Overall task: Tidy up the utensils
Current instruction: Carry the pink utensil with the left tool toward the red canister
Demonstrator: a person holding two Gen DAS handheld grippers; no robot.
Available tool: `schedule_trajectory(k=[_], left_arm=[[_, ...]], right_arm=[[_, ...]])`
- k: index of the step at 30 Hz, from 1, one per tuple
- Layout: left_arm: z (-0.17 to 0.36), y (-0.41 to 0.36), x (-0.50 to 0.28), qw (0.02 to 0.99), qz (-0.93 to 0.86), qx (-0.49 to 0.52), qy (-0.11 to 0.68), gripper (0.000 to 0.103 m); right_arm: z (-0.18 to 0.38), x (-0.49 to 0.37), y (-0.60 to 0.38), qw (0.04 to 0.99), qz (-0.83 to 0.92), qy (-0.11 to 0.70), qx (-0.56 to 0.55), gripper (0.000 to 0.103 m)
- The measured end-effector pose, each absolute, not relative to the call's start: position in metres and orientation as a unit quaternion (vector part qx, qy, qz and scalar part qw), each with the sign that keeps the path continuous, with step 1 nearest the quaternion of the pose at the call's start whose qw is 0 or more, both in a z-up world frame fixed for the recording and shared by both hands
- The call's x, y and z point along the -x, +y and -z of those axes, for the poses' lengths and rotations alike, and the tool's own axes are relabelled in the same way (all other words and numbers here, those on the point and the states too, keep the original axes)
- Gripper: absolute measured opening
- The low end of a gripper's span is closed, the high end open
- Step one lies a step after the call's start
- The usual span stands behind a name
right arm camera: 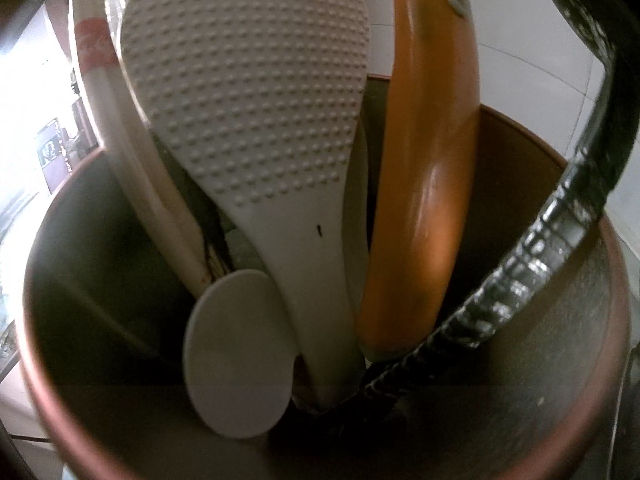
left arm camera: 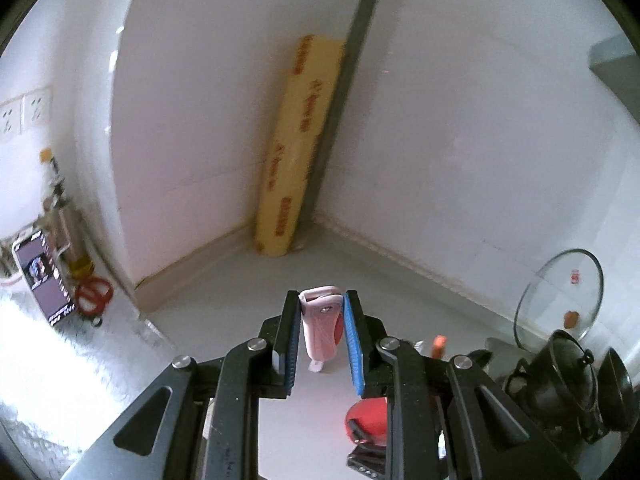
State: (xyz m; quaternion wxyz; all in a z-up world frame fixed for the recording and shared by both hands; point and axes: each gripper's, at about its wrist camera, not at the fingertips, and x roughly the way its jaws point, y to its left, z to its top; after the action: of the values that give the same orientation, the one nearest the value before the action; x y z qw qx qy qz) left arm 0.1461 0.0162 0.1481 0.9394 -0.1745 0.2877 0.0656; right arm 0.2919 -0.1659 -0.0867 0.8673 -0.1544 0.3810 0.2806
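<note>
My left gripper (left arm camera: pixel 322 322) is clamped on a pink utensil handle (left arm camera: pixel 320 324), long axis upright, its end pointing up, above the grey counter (left arm camera: pixel 248 280). The right camera stares into the brown utensil holder (right arm camera: pixel 580 320); its fingers aren't visible, so I cannot tell their state.

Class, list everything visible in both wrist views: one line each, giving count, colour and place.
Pink utensil handle: one, pink, held between the left tongs.
Roll of wrap: one, yellow, upright in the wall corner.
Glass lid: one, clear, leaning at right.
Scissors: one, red handles, far left.
Black pot: one, lower right.
Red object: one, under the tongs; kind unclear.
Holder: one, brown, fills the right wrist view.
Rice paddle: one, white, dimpled, in the holder.
Orange handle: one, in the holder.
Black ridged handle: one, in the holder.
Left tongs: black, blue pads.
Right tongs: not visible.
</note>
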Motion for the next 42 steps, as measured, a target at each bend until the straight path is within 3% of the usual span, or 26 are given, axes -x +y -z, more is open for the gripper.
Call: schedule_trajectory(k=[21, 42], left_arm=[[-0.165, -0.054, -0.175, 0.944, 0.041, 0.112, 0.307, 0.022], [-0.112, -0.081, -0.202, 0.911, 0.065, 0.086, 0.398, 0.022]], right_arm=[[0.094, -0.324, -0.193, 0.865, -0.287, 0.383, 0.152, 0.09], [0.09, -0.303, -0.168, 0.866, -0.285, 0.382, 0.152, 0.09]])
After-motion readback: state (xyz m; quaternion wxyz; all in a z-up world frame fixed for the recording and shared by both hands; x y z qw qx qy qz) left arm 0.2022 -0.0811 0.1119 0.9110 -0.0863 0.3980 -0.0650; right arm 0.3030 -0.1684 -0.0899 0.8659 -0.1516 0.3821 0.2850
